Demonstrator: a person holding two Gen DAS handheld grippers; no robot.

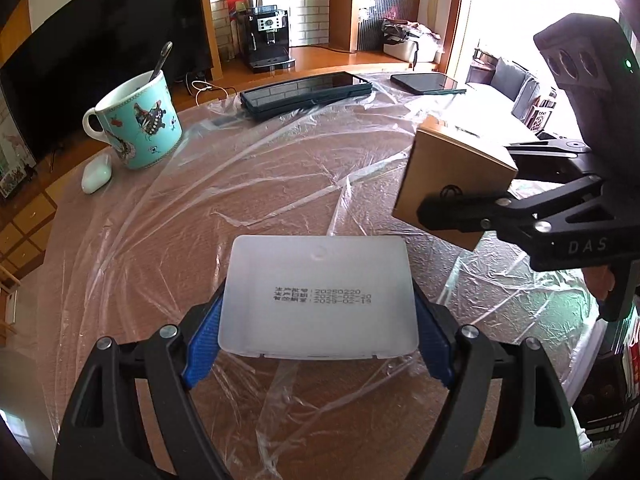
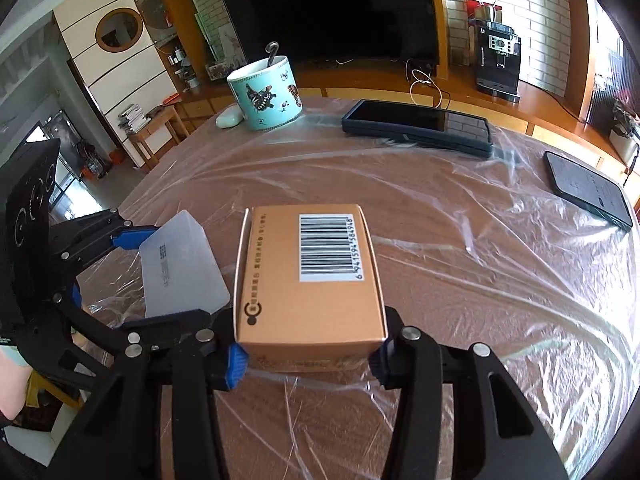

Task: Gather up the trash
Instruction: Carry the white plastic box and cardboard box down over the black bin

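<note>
My left gripper (image 1: 318, 336) clamps a white plastic case (image 1: 320, 294) by its sides; my right gripper (image 2: 308, 358) pinches a brown carton (image 2: 308, 276) at its near end. Both hang above the near edge of the film-covered table (image 2: 460, 280). The carton's short hold could let it tip and drop.

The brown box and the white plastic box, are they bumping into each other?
Apart. The left wrist view shows the brown box and the white plastic box with bare table between them.
</note>
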